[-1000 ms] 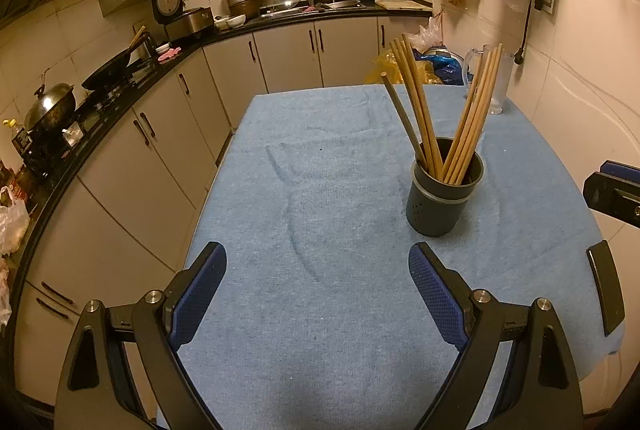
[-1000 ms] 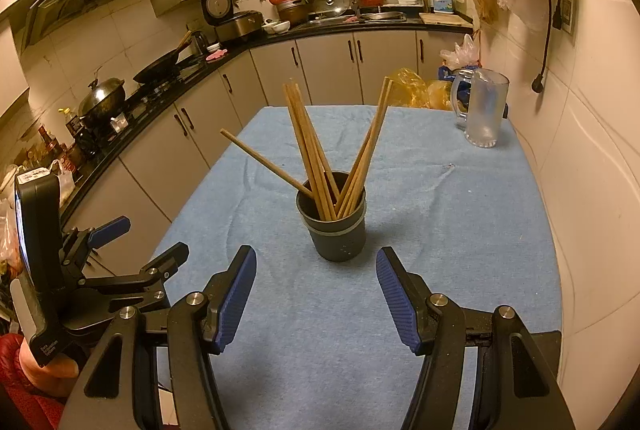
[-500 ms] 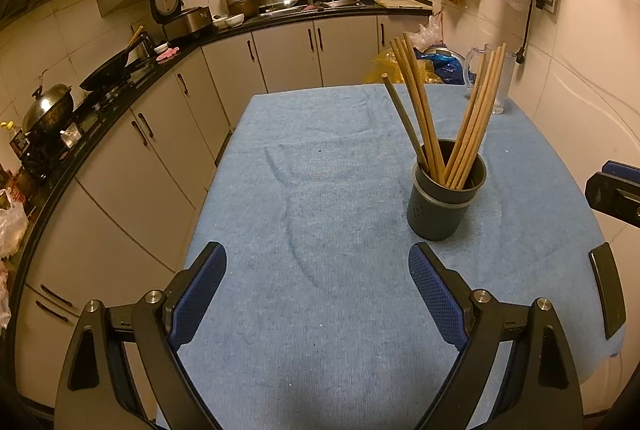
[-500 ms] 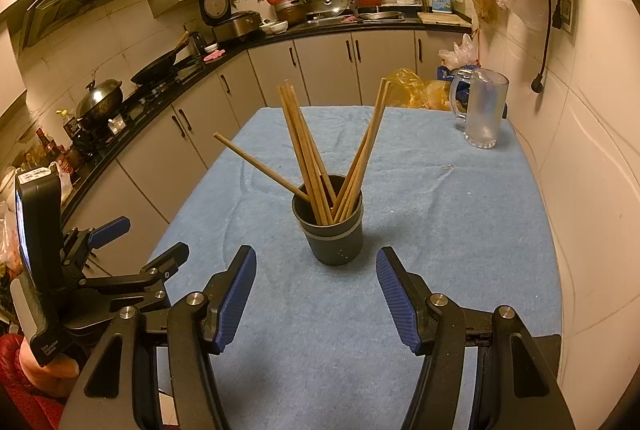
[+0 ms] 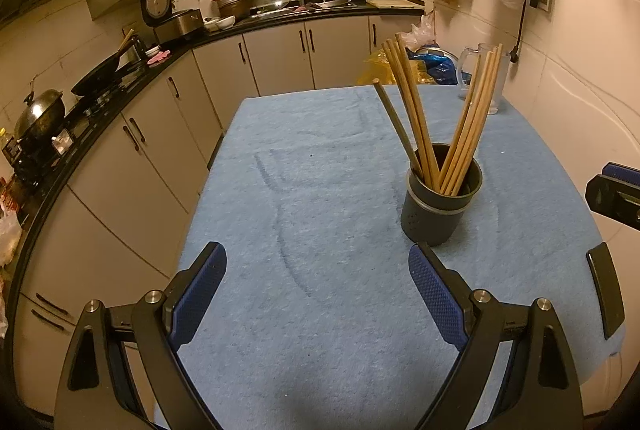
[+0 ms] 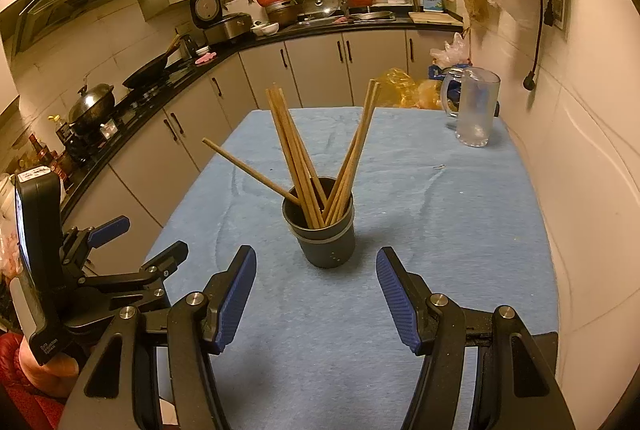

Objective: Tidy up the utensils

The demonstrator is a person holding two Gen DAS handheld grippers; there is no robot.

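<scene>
Dark grey cylindrical holder (image 6: 325,230) with a lighter band below the rim is stood upright on the counter (image 6: 460,230), roughly mid-width, toward the near half; the counter is covered in fuzzy blue cloth. Wooden chopsticks (image 6: 296,166) are fanned out of it in two bundles, with one stick tilted low toward the left edge. Frosted glass mug (image 6: 476,110) with a handle is seen near the far right corner. Left tongs (image 5: 318,294) are released, ribbed blue pads spread wide over bare cloth. Right tongs (image 6: 316,294) are released too, nothing grasped, holder just beyond the tips.
</scene>
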